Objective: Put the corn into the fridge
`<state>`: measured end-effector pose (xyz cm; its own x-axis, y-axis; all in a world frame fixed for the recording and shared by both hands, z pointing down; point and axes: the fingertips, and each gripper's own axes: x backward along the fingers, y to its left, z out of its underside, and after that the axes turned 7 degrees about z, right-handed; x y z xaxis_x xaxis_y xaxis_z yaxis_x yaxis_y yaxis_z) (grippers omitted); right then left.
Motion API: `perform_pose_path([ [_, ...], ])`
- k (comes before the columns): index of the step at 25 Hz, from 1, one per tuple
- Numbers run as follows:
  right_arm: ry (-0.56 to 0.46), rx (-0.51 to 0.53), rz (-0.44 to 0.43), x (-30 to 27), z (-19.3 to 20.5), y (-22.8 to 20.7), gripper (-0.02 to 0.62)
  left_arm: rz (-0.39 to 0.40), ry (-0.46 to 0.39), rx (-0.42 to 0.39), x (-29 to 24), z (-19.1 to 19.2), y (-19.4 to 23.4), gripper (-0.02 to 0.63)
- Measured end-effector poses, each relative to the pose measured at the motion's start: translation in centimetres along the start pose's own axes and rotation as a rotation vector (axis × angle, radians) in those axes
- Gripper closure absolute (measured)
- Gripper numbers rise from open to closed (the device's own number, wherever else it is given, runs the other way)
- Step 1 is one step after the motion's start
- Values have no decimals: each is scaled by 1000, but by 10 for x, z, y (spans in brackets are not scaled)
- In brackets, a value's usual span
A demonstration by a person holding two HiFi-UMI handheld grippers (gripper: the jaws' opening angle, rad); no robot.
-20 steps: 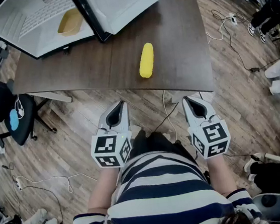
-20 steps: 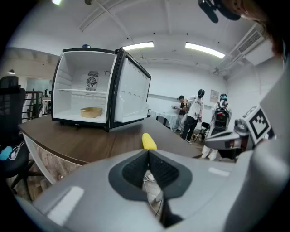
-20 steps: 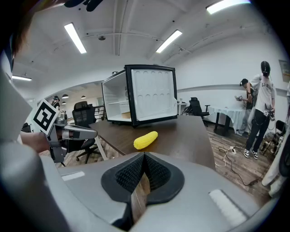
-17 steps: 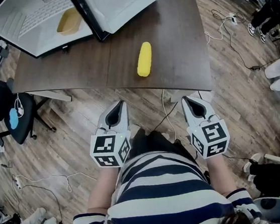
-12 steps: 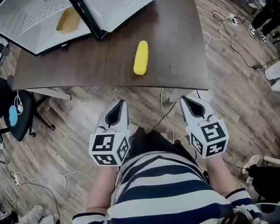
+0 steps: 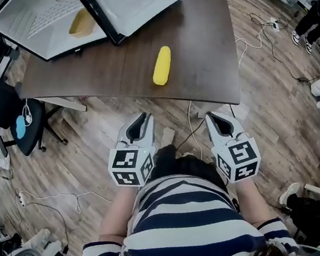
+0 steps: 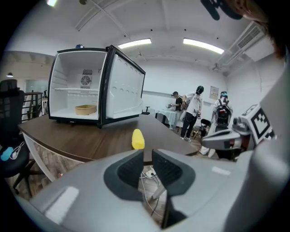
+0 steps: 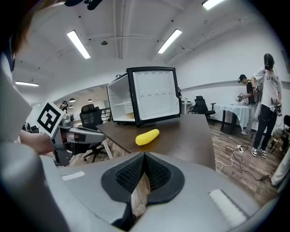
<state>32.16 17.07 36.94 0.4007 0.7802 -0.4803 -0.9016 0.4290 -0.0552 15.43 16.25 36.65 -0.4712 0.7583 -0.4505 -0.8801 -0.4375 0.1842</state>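
Observation:
A yellow corn cob [image 6: 161, 65] lies on the dark brown table [image 6: 207, 43], a little in from its near edge; it also shows as the cob [image 7: 137, 139] and cob [image 8: 147, 136]. The small fridge [image 6: 37, 23] stands at the table's far left with its door [image 6: 133, 0] swung open and a tan basket [image 6: 80, 23] inside. Both grippers hang over the floor in front of the table, short of the corn. My left gripper [image 6: 143, 118] [image 7: 145, 154] shows a narrow gap between its pads and holds nothing. My right gripper [image 6: 212, 116] [image 8: 144, 156] has its pads pressed together, empty.
A black office chair [image 6: 8, 114] stands left of the table. Cables [image 6: 192, 129] trail on the wooden floor under the table edge and at the right. Several people [image 7: 195, 111] stand by other tables far behind.
My left gripper has shifted slightly right and toward the table. The head view has drifted a little. The corn lies in the same spot on the table.

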Motion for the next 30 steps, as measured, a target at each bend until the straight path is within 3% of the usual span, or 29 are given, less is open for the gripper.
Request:
perform_pose_path([
  [20,55,-67,50,-67,-20,-33,597,96,86,-68,-116,-42,34,606],
  [30,89,-86,41,-111,-27,-40,597,105,185,-75,-166,-36,52,606],
])
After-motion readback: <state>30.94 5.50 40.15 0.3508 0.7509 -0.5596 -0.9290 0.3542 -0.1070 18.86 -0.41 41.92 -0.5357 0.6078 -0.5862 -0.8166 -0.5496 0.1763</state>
